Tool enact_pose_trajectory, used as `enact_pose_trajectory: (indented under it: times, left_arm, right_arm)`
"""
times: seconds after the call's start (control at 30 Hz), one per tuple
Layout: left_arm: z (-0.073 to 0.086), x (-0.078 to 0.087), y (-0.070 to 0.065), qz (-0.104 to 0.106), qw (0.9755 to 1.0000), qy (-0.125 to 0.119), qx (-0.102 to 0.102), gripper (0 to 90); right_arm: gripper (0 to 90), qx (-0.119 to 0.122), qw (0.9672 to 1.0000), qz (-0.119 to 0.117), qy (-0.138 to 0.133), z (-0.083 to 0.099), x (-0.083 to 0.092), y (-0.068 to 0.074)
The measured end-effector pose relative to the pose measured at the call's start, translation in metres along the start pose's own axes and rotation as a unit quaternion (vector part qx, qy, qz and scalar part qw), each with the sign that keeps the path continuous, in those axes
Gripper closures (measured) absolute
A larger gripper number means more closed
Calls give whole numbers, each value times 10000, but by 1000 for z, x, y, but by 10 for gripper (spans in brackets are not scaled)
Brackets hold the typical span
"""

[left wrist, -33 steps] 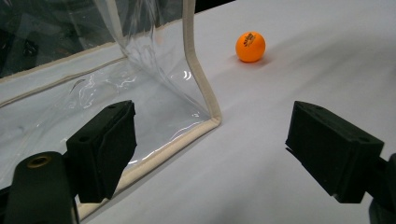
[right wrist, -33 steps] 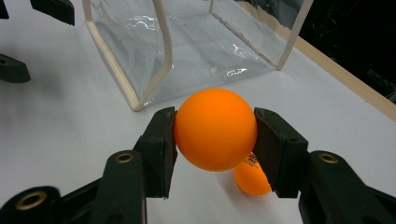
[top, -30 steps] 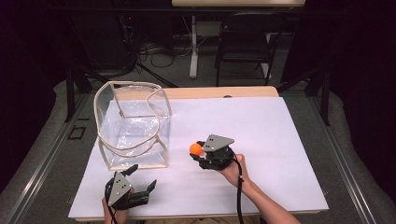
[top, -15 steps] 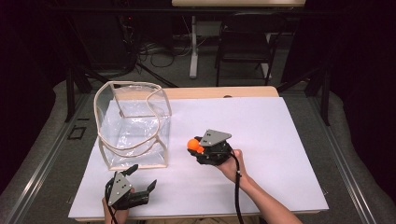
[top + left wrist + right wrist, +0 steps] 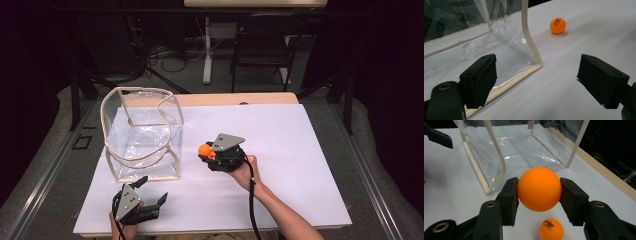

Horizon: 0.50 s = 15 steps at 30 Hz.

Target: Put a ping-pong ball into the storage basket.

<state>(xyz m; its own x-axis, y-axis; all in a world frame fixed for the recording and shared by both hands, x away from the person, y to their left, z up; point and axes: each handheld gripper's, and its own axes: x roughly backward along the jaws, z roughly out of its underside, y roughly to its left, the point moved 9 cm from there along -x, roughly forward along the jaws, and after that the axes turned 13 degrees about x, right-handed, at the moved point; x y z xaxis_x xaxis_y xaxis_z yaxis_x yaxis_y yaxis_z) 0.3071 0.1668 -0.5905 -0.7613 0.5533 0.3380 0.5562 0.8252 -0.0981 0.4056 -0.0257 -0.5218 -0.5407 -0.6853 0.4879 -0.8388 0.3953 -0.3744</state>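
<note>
While one orange ball (image 5: 539, 189) is clamped between the closed jaws of the right gripper (image 5: 214, 151) above the white tabletop (image 5: 300, 150), a second ball (image 5: 551, 229) is left lying beneath it, the clear bag (image 5: 142, 135) beyond is judged still empty, and the left gripper (image 5: 536, 82) is held agape.

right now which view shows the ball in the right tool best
The right gripper view: the held ball sits large between the right tool pads. The high view shows a small orange spot at that tool.
</note>
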Motion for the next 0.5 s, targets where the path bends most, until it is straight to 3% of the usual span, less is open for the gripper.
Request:
enact_pose_trajectory:
  times: [0.5]
  left_arm:
    - [1,-1,0,19,10000,17,23,157]
  right_arm:
    - [509,13,10000,29,8,-9,-5,-9]
